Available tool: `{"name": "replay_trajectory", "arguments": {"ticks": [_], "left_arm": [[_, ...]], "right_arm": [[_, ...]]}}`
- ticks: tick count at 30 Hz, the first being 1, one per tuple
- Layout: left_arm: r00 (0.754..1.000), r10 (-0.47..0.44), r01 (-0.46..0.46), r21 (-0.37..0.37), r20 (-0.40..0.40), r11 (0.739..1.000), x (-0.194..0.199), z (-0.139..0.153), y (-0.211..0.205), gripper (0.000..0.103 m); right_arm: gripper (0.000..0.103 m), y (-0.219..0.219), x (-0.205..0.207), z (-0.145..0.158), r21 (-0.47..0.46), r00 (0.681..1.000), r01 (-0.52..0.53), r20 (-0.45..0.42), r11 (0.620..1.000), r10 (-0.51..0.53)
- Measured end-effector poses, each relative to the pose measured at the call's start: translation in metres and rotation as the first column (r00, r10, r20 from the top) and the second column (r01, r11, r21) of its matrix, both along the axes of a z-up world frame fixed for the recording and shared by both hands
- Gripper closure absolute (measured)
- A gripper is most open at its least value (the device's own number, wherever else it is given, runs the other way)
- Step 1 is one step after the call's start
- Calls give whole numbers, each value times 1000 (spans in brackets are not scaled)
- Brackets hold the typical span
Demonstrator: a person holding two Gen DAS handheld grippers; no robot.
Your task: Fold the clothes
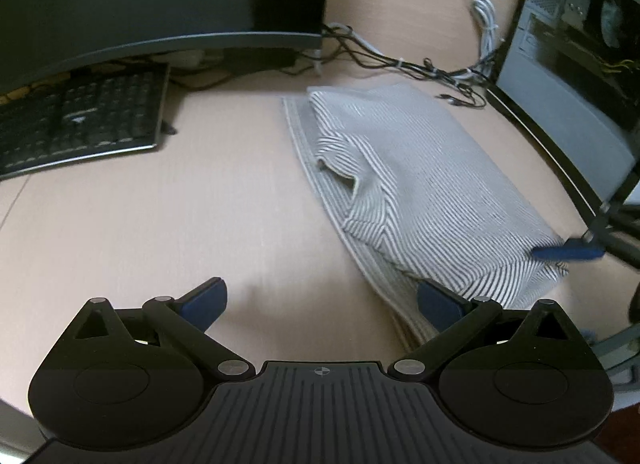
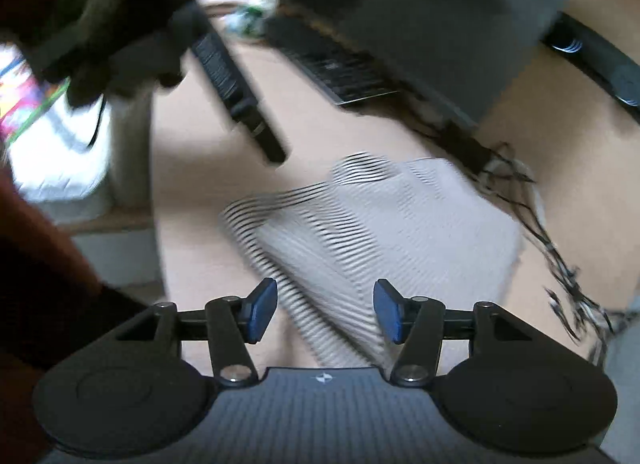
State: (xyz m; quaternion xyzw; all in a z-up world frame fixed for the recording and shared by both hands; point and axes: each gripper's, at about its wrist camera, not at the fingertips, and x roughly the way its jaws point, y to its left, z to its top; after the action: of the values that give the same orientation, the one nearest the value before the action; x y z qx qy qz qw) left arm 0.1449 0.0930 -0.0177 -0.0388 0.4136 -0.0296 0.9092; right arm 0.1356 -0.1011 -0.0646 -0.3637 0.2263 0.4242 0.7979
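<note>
The left gripper (image 1: 322,306) hovers with jaws spread wide and empty, its right pad just beside the near edge of the folded striped garment (image 1: 420,179) on the counter (image 1: 160,223). In the blurred right view, the right gripper (image 2: 325,312) appears open and empty over the garment. Beyond lie a keyboard (image 1: 76,123) and cables (image 1: 400,63).

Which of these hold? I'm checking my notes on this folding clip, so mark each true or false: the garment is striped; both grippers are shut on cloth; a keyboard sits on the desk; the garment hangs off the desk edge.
1. The garment is striped. True.
2. Both grippers are shut on cloth. False: the left gripper and right gripper are open, with nothing between the fingers.
3. A keyboard sits on the desk. True.
4. The garment hangs off the desk edge. False: it lies folded on the desk.
</note>
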Motion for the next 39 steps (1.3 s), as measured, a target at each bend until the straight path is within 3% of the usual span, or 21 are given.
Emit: {"name": "replay_trajectory", "arguments": {"ticks": [4,5,8,12,17,21,23,26,30,31,32,35,37,39], "left_arm": [[998,-60,59,15,6,998,-9,4,-9,0],[996,-84,83,20,8,996,-12,4,-13,0],[986,-165,165,20,7,986,-15,1,-26,0],[980,-199,199,72,0,977,-9,-7,-41,0],[979,-202,201,163,-11,966,5,-19,-59,0],[979,-204,203,235,-20,951,17,-29,-74,0],[988,-157,156,147,-8,977,23,-21,-62,0],[993,-119,120,42,-19,992,33,-15,-50,0],[995,-98,98,-27,-32,995,42,-15,-47,0],[994,-100,99,-33,-33,995,42,-15,-47,0],[994,-104,103,-38,-34,994,41,-14,-47,0],[991,-130,130,-84,12,988,26,0,-35,0],[989,-126,136,-155,70,979,16,15,-18,0],[991,-68,85,-147,117,986,16,28,0,0]], "right_arm": [[51,10,-1,-17,-43,998,-28,57,999,30],[57,11,1,-17,-34,999,-17,51,999,18],[61,8,29,-7,59,992,89,-98,994,-83],[62,-2,60,1,154,939,221,-302,963,-167],[62,-6,70,3,184,896,288,-399,940,-196],[56,-7,53,8,169,929,252,-319,953,-189],[34,-15,30,14,153,958,226,-214,962,-191],[31,-13,12,1,84,985,172,-24,981,-171],[29,1,4,-26,-3,975,127,187,992,-124],[38,4,7,-28,-4,971,126,203,992,-123],[67,7,12,-25,-3,974,134,184,991,-131],[72,3,32,-2,40,984,164,62,986,-166],[74,-2,35,12,31,986,155,62,987,-157],[75,-4,36,18,5,988,146,50,989,-146]]}}
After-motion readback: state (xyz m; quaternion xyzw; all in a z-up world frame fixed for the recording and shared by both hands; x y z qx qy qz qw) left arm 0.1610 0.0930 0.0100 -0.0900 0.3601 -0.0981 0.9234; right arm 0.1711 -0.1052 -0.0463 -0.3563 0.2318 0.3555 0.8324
